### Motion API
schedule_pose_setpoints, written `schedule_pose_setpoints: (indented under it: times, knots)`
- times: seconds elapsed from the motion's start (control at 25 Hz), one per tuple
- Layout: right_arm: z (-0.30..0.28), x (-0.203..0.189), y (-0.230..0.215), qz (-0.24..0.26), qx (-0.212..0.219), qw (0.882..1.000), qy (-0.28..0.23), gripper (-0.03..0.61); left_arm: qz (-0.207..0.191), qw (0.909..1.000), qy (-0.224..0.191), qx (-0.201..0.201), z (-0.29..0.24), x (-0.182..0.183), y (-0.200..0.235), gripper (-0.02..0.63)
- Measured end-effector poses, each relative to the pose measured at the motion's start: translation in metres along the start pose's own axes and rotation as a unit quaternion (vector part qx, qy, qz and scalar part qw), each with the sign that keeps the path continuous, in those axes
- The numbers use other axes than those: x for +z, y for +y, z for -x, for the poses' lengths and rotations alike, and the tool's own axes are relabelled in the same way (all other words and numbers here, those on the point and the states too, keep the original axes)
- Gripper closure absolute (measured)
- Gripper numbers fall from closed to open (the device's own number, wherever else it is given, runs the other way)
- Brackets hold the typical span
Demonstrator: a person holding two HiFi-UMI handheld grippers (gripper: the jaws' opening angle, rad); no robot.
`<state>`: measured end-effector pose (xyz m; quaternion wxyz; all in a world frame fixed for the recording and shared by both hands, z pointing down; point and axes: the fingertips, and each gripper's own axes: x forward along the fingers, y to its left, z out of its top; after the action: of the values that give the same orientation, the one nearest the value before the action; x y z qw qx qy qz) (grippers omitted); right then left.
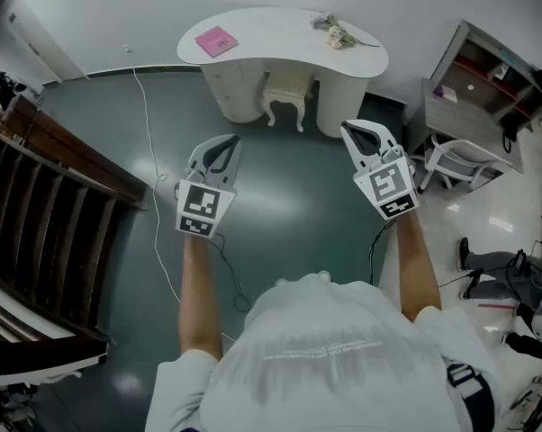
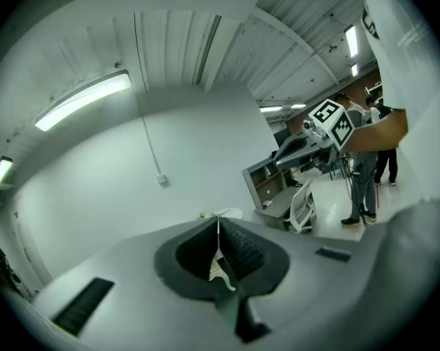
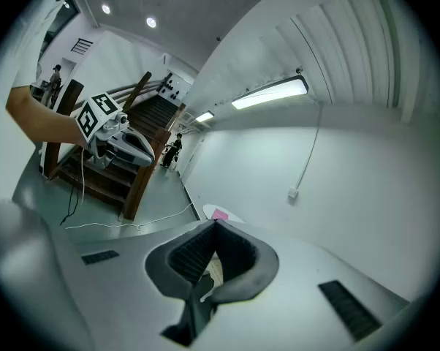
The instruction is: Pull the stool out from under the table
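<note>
**Desk:** Claw status?

**Me:** I see both together. Left claw (image 1: 224,144): pads closed on each other, nothing betw. them. Right claw (image 1: 354,131): same, shut & empty. I've got them side by side in the air over the dark green floor (image 1: 280,196), tips pointing twd the table (image 1: 271,27).

**Desk:** Where's the stool?

**Me:** Stool (image 1: 284,97) is white w/ curved legs, tucked in the gap betw. the table's two pedestals. The seat is under the top and the front legs show. Neither claw touches it; both are well short of it.

**Desk:** Anything on the table?

**Me:** Pink booklet (image 1: 216,40) near the left end, lying flat. At the right end there's a small pale bundle (image 1: 336,32); can't tell what it is.

**Desk:** Around you?

**Me:** Thin white cable (image 1: 149,142) runs across the floor on my left, from the wall past the left claw. Dark wooden staircase (image 1: 46,178) is at far left. On the right there's a grey shelf unit (image 1: 474,88) w/ a white chair (image 1: 460,158) just in front of it.
</note>
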<state>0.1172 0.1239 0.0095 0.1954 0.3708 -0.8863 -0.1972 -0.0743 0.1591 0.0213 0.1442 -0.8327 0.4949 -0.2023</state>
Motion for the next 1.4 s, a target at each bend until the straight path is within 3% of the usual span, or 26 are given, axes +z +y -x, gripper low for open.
schedule_pose_setpoints:
  times: [0.32,0.72,0.96,1.4]
  knots:
    - [0.008,-0.006,-0.002,-0.027,0.021,0.999,-0.019,0.563,0.006,0.9999,0.010,-0.008,-0.007,0.000,-0.015,0.595]
    - [0.021,-0.044,-0.035,-0.069,0.043,0.997,-0.016,0.563,0.009,0.9989,0.046,-0.008,-0.036,0.003,-0.051,0.595]
    - [0.017,-0.067,-0.055,-0.058,0.041,0.997,-0.006,0.564,0.013,0.9981,0.061,-0.003,-0.057,0.002,-0.063,0.595]
    - [-0.038,-0.082,-0.059,-0.054,0.064,0.996,0.013,0.565,0.029,0.9977,0.058,-0.017,-0.112,-0.024,-0.025,0.595]
